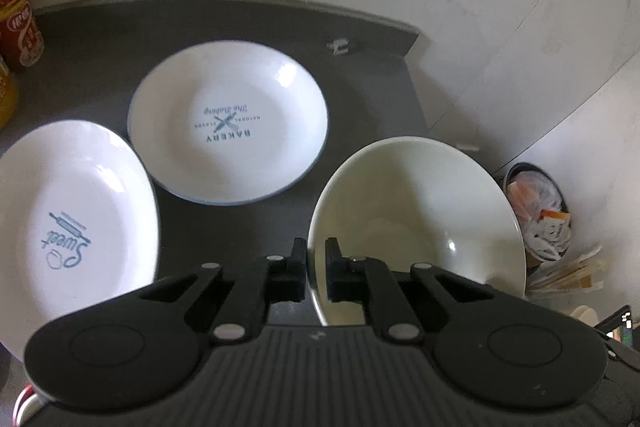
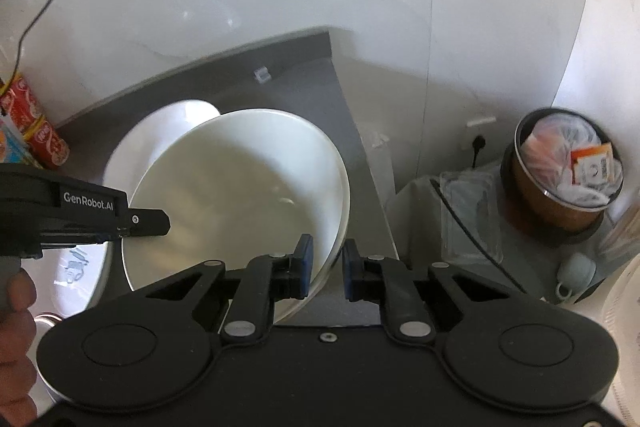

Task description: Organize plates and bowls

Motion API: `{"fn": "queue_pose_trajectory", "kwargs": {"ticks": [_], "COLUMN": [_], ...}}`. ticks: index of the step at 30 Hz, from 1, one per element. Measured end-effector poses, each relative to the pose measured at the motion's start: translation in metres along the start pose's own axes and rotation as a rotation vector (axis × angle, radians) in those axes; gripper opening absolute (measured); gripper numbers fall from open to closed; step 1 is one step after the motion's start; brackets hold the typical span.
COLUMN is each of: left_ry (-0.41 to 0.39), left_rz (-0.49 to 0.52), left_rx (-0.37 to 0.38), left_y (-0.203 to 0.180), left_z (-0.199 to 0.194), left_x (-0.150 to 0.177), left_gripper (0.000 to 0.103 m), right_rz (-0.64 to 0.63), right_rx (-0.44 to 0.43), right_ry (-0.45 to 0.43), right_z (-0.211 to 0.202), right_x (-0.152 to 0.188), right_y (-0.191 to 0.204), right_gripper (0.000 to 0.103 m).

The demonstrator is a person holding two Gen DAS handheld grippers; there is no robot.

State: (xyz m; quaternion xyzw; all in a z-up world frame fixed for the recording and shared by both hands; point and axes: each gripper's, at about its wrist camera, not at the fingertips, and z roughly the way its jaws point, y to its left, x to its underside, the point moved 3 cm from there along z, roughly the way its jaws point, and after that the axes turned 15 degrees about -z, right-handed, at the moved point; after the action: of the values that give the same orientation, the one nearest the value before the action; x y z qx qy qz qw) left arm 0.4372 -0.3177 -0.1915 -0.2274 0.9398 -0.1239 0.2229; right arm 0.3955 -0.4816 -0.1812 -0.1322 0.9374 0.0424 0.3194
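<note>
Bowl (image 1: 416, 227) first: it hangs tilted above the right edge of the dark counter (image 1: 360, 99), its near rim pinched between the left tongs (image 1: 317, 259). In the right wrist view the right tongs (image 2: 327, 259) straddle the bowl's opposite rim with a visible gap at the outer pad, so I judge them spread, not gripping. Two plates lie flat and apart, unstacked: the "Bakery" plate (image 1: 228, 123) toward the back edge, the "Sweet" plate (image 1: 68, 223) at the near left. Sorting looks barely begun; stacking the plates and placing the bowl remain. The "Sweet" plate is cut off by the frame, and the bowl hides most of both plates from the right wrist camera. Red cans (image 1: 18, 7) are half out of view.
</note>
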Motion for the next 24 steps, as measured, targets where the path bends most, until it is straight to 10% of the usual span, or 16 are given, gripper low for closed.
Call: {"fn": "queue_pose_trajectory", "kwargs": {"ticks": [24], "left_ry": [-0.065], "left_rz": [-0.014], "left_rx": [0.119], "left_y": [0.068], "left_z": [-0.119], "left_x": [-0.007], "left_gripper": [0.008], "right_rz": [0.001], "right_rx": [0.039], "right_ry": [-0.106], "right_z": [-0.086], "right_x": [0.0], "right_y": [0.087], "right_gripper": [0.015]}}
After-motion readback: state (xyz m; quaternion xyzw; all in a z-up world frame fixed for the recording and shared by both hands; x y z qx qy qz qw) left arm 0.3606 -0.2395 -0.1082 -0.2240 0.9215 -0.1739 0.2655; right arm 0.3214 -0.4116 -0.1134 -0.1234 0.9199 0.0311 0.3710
